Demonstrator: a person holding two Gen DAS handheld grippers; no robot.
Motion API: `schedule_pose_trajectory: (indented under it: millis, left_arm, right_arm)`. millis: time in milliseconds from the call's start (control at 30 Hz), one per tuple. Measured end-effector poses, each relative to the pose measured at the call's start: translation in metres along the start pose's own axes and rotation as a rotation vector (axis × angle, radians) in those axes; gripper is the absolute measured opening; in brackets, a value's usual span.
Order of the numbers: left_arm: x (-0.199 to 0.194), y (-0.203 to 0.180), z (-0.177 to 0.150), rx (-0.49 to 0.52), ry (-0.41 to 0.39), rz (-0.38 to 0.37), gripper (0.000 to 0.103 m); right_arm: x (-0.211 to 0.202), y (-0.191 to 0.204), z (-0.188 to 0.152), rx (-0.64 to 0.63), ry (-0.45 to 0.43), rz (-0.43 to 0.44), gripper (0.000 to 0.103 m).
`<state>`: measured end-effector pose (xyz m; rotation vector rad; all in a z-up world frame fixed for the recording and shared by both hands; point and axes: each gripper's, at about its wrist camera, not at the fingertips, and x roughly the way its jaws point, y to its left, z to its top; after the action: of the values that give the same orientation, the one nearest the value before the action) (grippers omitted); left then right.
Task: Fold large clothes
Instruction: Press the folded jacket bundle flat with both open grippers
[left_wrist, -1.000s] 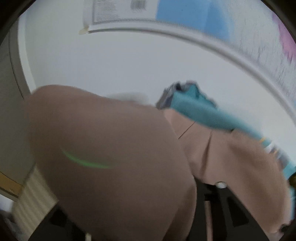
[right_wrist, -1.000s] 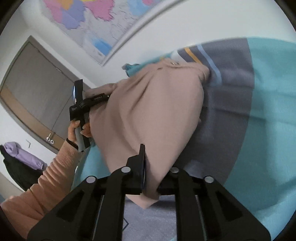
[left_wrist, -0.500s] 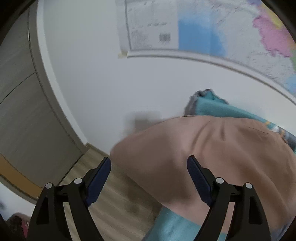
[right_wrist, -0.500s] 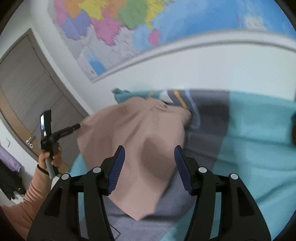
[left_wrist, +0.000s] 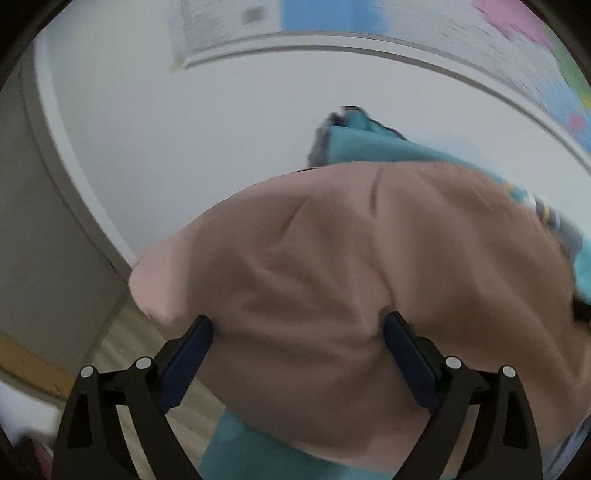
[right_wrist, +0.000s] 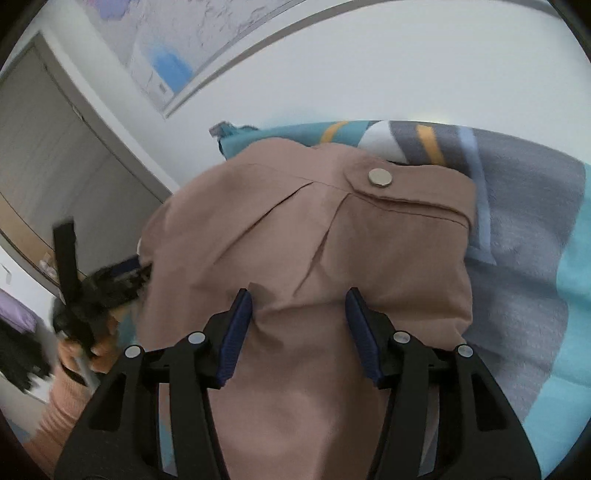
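Only via R cam: garment (right_wrist: 332, 258) w/ snap button (right_wrist: 380, 177)

The garment (right_wrist: 332, 258) is a dusty pinkish-tan piece of thin woven cloth, lying bunched and partly folded on the bed, its near end spreading right under and between the parted fingers of my right gripper (right_wrist: 299, 325). Ahead of those fingers, at the far end, sits a flap with a flat round silver button (right_wrist: 380, 177), and a pleat runs from below the flap back toward me. Soft creases fan out around that pleat. Before my left gripper (left_wrist: 297, 347) the same cloth (left_wrist: 351, 258) rises as a rounded mound filling the gap between its open fingers, one edge hanging off to the left.
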<state>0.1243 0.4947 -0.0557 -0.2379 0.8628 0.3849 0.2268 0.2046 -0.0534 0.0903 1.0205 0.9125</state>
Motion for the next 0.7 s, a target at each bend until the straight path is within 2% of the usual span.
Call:
schedule_pose_trajectory:
  millis: [67,133,200,300,367,400,433,667,700]
  left_arm:
    - [-0.005,0.006,0.001,-0.036,0.003,-0.001,0.087]
    - [-0.017,0.004,-0.001,-0.032,-0.02,0.002,0.083]
    - [-0.036,-0.004,-0.005,-0.015,-0.064,0.037,0.082]
    - [-0.066,-0.02,-0.011,0.007,-0.125,-0.01,0.087]
    - [-0.082,-0.034,-0.018,0.031,-0.151,-0.02,0.087]
    - [-0.087,-0.041,-0.02,0.022,-0.111,-0.009,0.088]
    - [-0.091,-0.048,-0.023,0.027,-0.112,-0.009,0.09]
    - [-0.101,-0.077,-0.033,0.068,-0.108,-0.039,0.09]
    - [-0.099,-0.083,-0.035,0.076,-0.101,-0.044,0.09]
  right_arm:
    - [-0.006,0.006,-0.001,-0.021,-0.003,0.003,0.054]
    - [-0.025,0.009,-0.003,-0.049,-0.045,0.004,0.054]
    - [-0.044,0.009,-0.006,-0.054,-0.091,0.014,0.054]
    - [-0.068,0.009,-0.015,-0.071,-0.13,0.027,0.055]
    - [-0.075,0.012,-0.024,-0.102,-0.13,0.014,0.055]
    - [-0.077,0.013,-0.028,-0.121,-0.127,-0.002,0.057]
    - [-0.078,0.016,-0.034,-0.148,-0.12,-0.023,0.06]
    - [-0.061,0.029,-0.055,-0.248,-0.066,-0.072,0.061]
    - [-0.055,0.03,-0.058,-0.259,-0.044,-0.077,0.064]
